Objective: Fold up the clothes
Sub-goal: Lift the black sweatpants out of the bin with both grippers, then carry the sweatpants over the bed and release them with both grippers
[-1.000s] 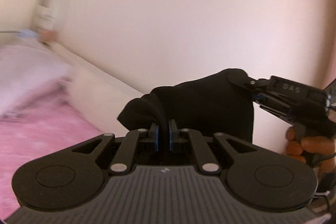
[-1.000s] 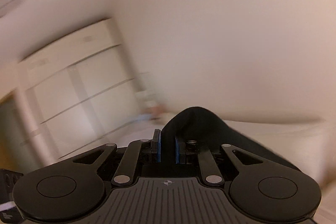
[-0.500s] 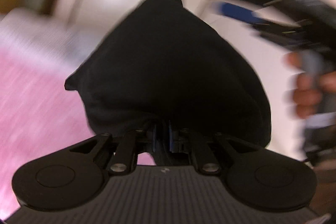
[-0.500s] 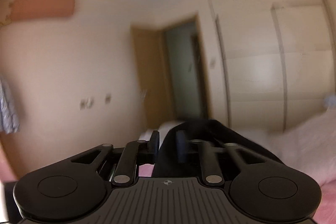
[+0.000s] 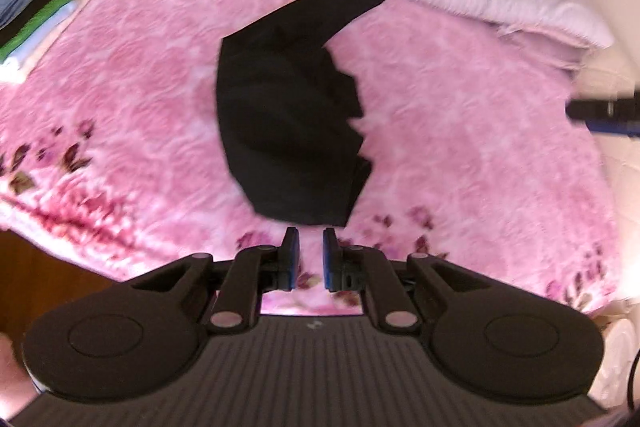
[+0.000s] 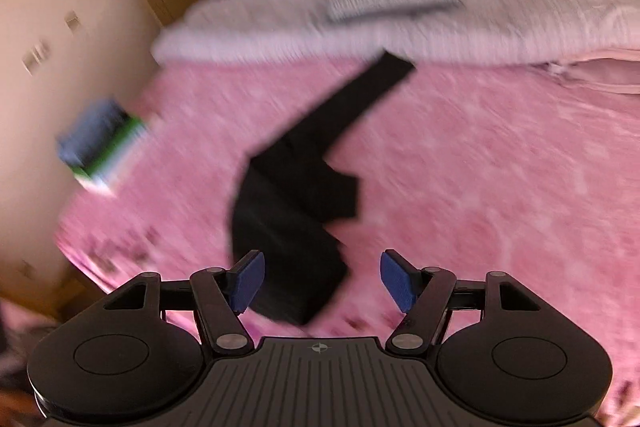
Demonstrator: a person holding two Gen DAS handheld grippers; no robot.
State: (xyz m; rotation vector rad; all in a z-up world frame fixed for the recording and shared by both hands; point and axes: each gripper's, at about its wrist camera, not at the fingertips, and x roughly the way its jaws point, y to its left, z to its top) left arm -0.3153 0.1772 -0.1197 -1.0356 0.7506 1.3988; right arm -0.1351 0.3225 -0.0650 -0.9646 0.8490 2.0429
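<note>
One black garment (image 5: pixel 288 115) beyond fingers (image 5: pixel 289 259) (unheld)

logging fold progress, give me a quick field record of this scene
garment: black garment, crumpled, not gripped, over the pink blanket
left: left tool shut, nothing between its pads
right: right tool open, jaws have just been opening, pads clear of the garment
stack: folded clothes at the blanket's left edge
fold: not yet begun
</note>
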